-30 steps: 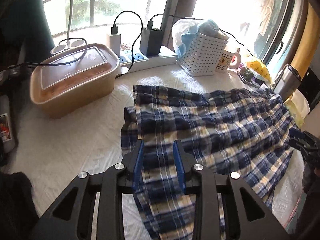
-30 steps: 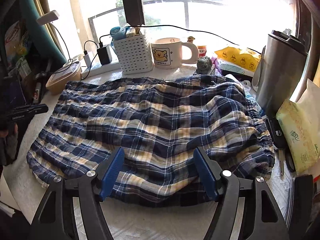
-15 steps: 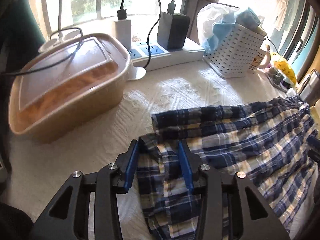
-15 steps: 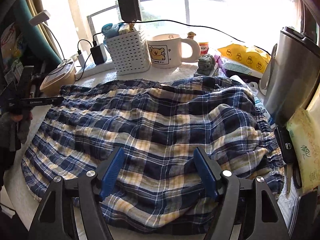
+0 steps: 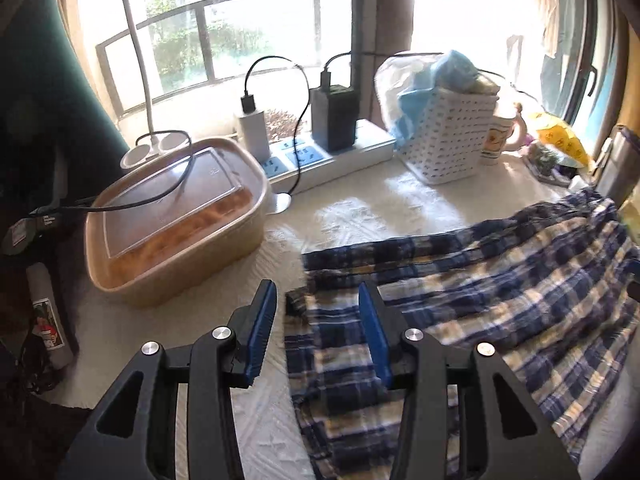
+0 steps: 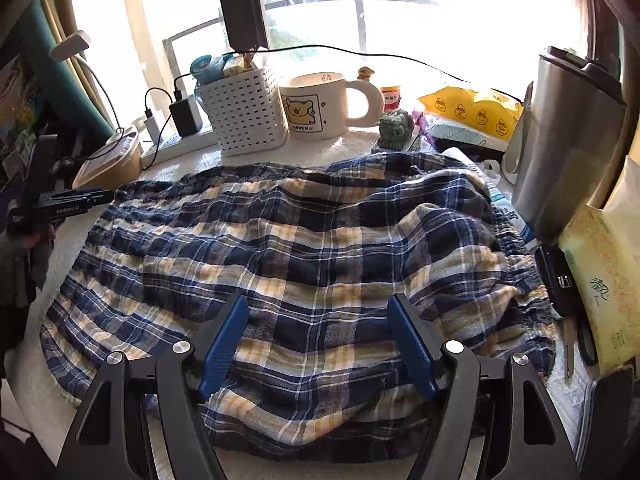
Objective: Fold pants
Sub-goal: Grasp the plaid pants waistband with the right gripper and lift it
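Observation:
The blue, white and yellow plaid pants [image 6: 304, 248] lie spread and rumpled on the white table; they also show in the left wrist view [image 5: 460, 312]. My left gripper [image 5: 316, 300] is open over the pants' left corner, with the cloth edge lying between and below its blue pads. It also shows at the left edge of the right wrist view [image 6: 72, 202]. My right gripper [image 6: 320, 312] is wide open and empty, just above the near edge of the pants.
A tan lidded food box [image 5: 176, 220], a power strip with chargers [image 5: 320, 156], a white basket [image 6: 244, 116], a bear mug [image 6: 320, 106], a steel kettle [image 6: 568, 140], a tissue pack [image 6: 604, 284] and a black key fob [image 6: 558, 284] crowd the table around the pants.
My left gripper has opened and let go of the plaid cloth while moving left and away to the pants' corner. The right gripper has stayed open and moved slightly forward.

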Demonstrator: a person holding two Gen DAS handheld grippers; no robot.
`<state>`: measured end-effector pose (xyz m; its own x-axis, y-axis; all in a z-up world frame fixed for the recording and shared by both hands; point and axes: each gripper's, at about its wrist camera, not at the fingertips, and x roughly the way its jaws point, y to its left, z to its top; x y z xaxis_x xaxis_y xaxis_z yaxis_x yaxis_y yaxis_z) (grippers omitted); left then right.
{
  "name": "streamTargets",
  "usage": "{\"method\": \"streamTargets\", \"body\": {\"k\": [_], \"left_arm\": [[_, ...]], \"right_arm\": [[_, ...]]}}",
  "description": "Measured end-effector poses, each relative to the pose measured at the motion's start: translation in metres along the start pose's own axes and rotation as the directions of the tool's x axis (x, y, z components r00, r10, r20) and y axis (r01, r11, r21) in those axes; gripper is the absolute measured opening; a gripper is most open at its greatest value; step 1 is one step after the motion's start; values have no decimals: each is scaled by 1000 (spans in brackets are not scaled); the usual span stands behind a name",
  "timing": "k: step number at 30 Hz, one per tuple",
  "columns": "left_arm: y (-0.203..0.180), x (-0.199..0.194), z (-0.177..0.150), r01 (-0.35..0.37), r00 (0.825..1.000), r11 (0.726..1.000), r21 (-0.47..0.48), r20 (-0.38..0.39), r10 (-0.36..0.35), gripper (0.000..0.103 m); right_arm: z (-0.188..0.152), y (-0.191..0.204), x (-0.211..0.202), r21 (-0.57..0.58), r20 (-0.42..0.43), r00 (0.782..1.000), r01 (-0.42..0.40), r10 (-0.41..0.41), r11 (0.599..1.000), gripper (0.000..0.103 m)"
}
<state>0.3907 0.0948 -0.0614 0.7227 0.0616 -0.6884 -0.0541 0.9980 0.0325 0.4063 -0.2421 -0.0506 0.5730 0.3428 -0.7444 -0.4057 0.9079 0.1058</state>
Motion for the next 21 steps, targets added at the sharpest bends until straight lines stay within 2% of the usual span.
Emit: {"method": "streamTargets", "body": {"k": [3, 6, 12, 14, 17, 21], "left_arm": [[-26, -20, -10, 83, 996, 996, 21, 18, -84, 43], [-52, -29, -24, 177, 984, 984, 14, -8, -177, 43], [-92, -33, -55, 262, 962, 965, 16, -82, -260, 43], [-102, -35, -65, 282, 955, 959, 20, -100, -278, 43], [-113, -39, -77, 288, 952, 957, 45, -119, -281, 43], [-109, -20, -91, 225, 961, 973, 45, -177, -214, 43]], "right_arm": [[-1, -10, -16, 37, 35, 999, 27, -29, 999, 75], [-4, -23, -31, 82, 66, 996, 58, -64, 995, 94], [-18, -56, -49, 189, 80, 987, 121, -138, 975, 95], [-25, -71, -51, 247, 72, 987, 122, -144, 961, 95], [-35, -87, -50, 326, 67, 991, 85, -112, 942, 95], [-46, -98, -41, 405, 59, 997, 27, -55, 914, 95]]}}
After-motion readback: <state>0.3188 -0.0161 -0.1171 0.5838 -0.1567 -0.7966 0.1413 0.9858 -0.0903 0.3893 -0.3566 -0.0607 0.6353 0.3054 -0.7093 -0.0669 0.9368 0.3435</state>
